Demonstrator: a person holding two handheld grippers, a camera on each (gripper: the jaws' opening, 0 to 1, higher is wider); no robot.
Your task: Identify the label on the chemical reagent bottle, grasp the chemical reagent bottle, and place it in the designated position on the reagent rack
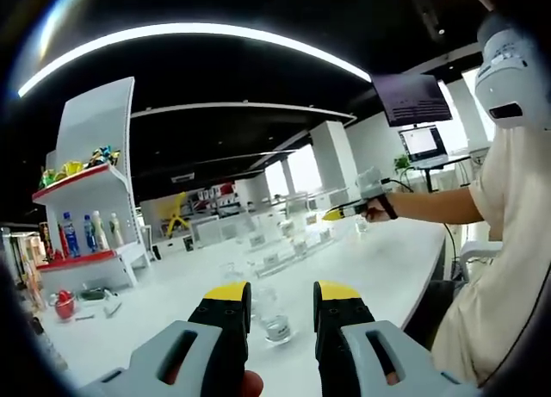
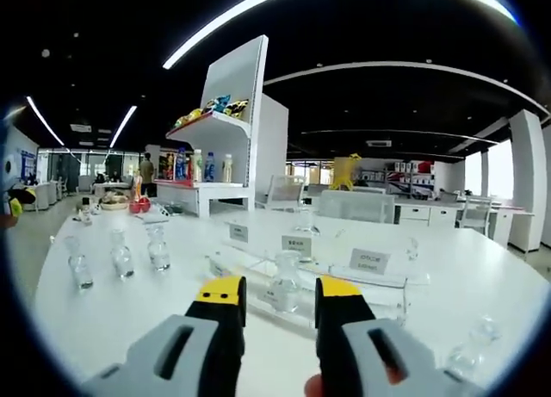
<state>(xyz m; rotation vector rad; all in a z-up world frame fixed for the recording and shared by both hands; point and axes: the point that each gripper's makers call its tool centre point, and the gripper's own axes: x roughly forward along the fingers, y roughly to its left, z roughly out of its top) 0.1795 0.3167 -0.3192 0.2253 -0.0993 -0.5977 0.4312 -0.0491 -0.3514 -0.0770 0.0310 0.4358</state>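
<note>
Left gripper (image 1: 281,304) hovered over white table (image 1: 370,268), jaws apart, nothing held; small glass bottle (image 1: 275,321) stood on table between and just beyond tips. Right gripper (image 2: 280,298) likewise spread, empty, aimed at clear rack (image 2: 344,272) with label cards (image 2: 368,260); one bottle (image 2: 284,285) stood at rack between its jaws. Three more bottles (image 2: 120,257) grouped left on table. White shelf (image 2: 219,139) behind.

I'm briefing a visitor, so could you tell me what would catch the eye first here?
The yellow-tipped right gripper frames a small clear bottle on the clear labelled rack. Three more clear bottles stand on the white table. A white shelf unit with colourful goods rises behind.
</note>
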